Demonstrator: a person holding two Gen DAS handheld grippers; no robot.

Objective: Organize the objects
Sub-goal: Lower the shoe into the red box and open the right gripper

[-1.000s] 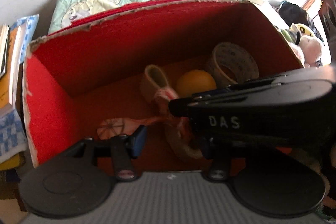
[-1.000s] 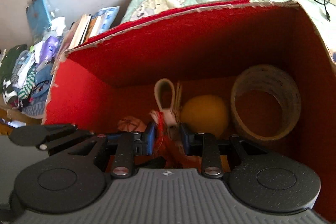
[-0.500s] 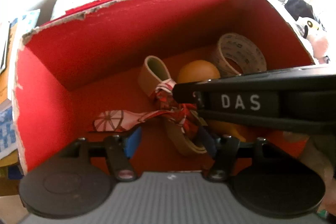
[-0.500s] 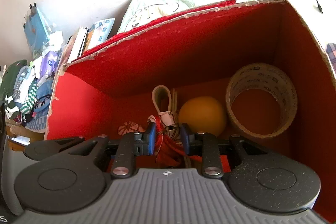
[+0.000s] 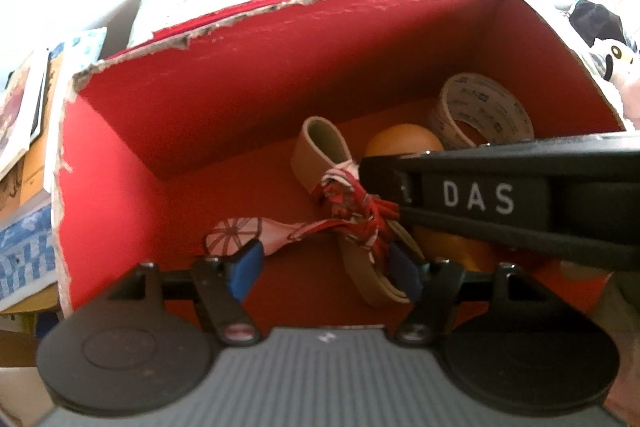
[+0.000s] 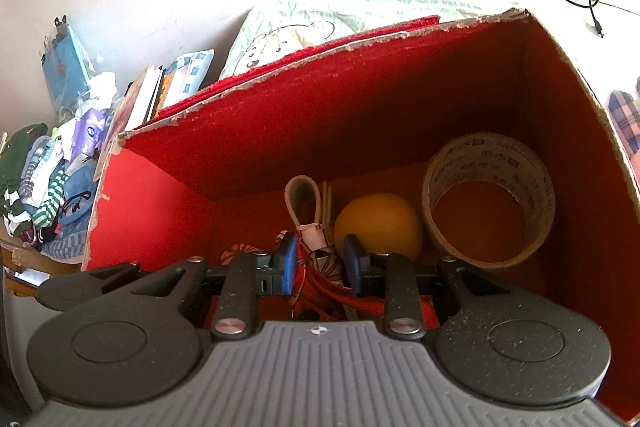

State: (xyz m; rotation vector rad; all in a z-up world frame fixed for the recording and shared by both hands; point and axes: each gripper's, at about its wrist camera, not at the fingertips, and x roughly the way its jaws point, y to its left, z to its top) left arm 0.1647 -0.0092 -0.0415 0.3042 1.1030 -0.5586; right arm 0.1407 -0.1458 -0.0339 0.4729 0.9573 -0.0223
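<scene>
While your left tool (image 5: 324, 271) hangs released over the red box (image 5: 120, 163), its left-wrist view shows the tan strap with the red patterned scarf (image 5: 352, 203) on the box floor, beside an orange ball (image 5: 400, 143) and a tape roll (image 5: 480, 107). From the right wrist, your right tool (image 6: 320, 263) straddles the scarf (image 6: 320, 267), its 2 pads slightly parted, not clenched.
</scene>
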